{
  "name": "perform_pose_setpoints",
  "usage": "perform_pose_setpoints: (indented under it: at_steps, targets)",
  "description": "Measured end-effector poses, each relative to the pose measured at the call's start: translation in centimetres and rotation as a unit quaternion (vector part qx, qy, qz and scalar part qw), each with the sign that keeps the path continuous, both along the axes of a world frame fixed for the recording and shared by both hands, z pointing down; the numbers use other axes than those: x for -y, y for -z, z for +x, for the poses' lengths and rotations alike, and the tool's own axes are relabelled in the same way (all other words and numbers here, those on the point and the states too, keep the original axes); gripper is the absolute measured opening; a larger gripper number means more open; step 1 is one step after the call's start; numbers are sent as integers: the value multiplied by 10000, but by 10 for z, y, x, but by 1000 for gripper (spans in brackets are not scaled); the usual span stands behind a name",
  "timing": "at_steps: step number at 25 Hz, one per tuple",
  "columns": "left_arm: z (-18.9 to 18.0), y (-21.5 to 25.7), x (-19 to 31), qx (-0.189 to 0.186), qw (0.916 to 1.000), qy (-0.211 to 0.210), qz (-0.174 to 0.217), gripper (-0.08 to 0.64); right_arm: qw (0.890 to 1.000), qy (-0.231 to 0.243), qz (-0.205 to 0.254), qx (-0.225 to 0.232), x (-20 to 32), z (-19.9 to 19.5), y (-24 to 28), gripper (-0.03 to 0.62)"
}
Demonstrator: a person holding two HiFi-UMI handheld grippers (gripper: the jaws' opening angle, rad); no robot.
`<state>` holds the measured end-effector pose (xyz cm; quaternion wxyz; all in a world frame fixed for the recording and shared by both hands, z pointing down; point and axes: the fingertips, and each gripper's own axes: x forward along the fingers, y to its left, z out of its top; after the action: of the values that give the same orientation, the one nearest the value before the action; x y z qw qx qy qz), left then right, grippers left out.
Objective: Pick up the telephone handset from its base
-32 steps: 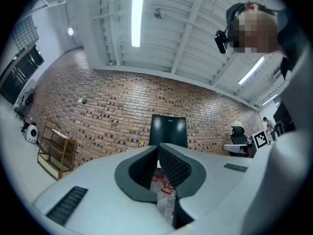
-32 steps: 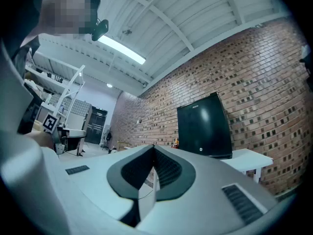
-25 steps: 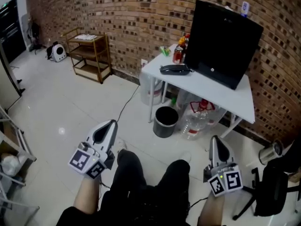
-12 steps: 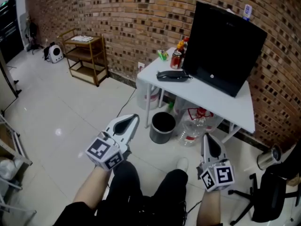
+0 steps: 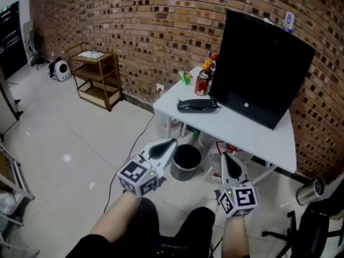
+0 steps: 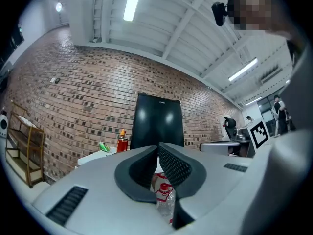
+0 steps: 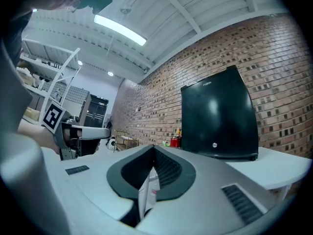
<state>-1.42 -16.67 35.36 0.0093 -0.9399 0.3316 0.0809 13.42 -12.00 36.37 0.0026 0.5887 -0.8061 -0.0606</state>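
The black telephone (image 5: 198, 105), handset lying on its base, sits near the front left of the white table (image 5: 252, 136). Both grippers are held low in front of the table, short of it and apart from the phone. My left gripper (image 5: 172, 142) points up-right toward the table's left corner, above the bin; its jaws are shut and empty (image 6: 157, 147). My right gripper (image 5: 226, 156) points straight at the table's front edge, jaws shut with nothing between them (image 7: 153, 149). The phone does not show in either gripper view.
A large black monitor (image 5: 263, 69) stands behind the phone. A red can (image 5: 202, 83) and bottles stand at the table's back left. A black bin (image 5: 186, 162) and clear water bottles (image 5: 215, 163) sit under the table. A wooden shelf (image 5: 94, 71) stands along the brick wall.
Both grippers have moved forward and up in the head view, toward the table. The table and phone now appear closer. Both stay shut.
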Motion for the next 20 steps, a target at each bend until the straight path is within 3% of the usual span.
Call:
perform_pose_setpoints:
  at_steps: [6, 16, 20]
  targets:
    - [18, 6, 38, 286, 9992, -169, 240, 14, 9999, -14, -119, -48, 36, 6, 2, -2]
    - [29, 15, 103, 321, 9986, -356, 221, 14, 9997, 141, -177, -83, 104, 14, 6, -2]
    - [37, 24, 125, 569, 9968, -484, 291, 14, 9996, 251, -33, -127, 122, 18, 16, -2]
